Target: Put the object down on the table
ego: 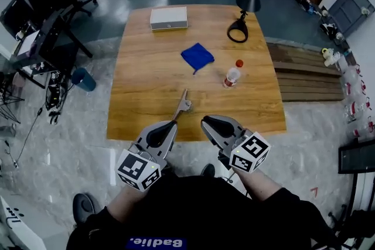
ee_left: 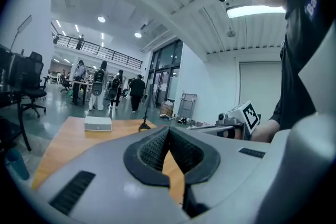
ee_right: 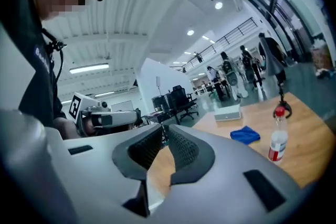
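Observation:
A grey metal tool point(ego: 183, 103) lies on the wooden table point(ego: 146, 79) near its front edge. My left gripper point(ego: 171, 125) sits just behind the tool's near end with its jaws shut; I cannot tell whether the tips touch it. In the left gripper view the pads point(ee_left: 152, 149) meet at the tips of the left gripper point(ee_left: 169, 129) with nothing between them. To the right, my right gripper point(ego: 206, 122) hovers over the table's front edge. It is shut too, and the right gripper point(ee_right: 161, 127) shows nothing between its pads in its own view.
On the table are a blue cloth point(ego: 197, 57), a red-capped bottle point(ego: 232, 74), a white box point(ego: 169, 17) at the back, and a black lamp point(ego: 242, 20). Office chairs point(ego: 53, 3) stand off the left side, a wooden bench point(ego: 307, 73) on the right.

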The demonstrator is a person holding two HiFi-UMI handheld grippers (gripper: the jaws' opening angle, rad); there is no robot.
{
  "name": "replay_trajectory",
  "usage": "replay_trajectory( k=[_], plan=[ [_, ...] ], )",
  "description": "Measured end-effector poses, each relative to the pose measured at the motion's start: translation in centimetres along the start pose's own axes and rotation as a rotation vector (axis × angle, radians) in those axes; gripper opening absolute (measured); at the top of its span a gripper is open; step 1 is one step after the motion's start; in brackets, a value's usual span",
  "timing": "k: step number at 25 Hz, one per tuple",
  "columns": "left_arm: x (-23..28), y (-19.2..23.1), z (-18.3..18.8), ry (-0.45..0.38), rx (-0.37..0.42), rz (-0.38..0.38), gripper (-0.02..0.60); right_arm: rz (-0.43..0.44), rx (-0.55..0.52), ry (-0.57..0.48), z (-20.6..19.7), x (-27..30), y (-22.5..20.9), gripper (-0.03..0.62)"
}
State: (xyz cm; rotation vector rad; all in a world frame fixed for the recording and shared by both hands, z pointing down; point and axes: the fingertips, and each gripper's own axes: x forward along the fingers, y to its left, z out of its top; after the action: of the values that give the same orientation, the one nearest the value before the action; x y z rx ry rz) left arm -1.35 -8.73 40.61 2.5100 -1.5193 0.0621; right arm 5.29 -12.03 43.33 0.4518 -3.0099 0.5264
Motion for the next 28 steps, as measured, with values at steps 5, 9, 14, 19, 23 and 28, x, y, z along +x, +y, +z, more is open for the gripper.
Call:
replay_trajectory(
  k=[5, 9, 14, 19, 23, 28],
  plan=[
    [0.1, -3.0, 1.5, -0.007, 0.019, -0.003, 0.008, 0.080, -0.170, -0.018, 2.0, -0.9, 2.6, 0.023],
    [-1.2, -3.6, 2.1, -0.022, 0.012, -0.025, 0.008, 0.087, -0.258, -0.035, 3.0, -1.0, 5.2, 0.006],
    [-2.6, -4.5, 2.8, -0.056, 0.012, -0.073, 0.008, 0.056, -0.303, -0.037, 3.1, -0.8, 6.7, 0.006],
    [-3.4, -4.5, 2.7, -0.069, 0.000, -0.102, 0.008, 0.037, -0.316, -0.043, 3.6, -0.3, 7.5, 0.006],
    [-4.1, -4.8, 3.2, -0.086, 0.013, -0.111, 0.008, 0.042, -0.294, -0.051, 3.5, -0.1, 8.5, 0.005],
    [-5.2, -5.2, 2.4, -0.075, 0.024, -0.118, 0.008, 0.042, -0.337, -0.052, 3.3, 0.2, 9.7, 0.005]
  ],
)
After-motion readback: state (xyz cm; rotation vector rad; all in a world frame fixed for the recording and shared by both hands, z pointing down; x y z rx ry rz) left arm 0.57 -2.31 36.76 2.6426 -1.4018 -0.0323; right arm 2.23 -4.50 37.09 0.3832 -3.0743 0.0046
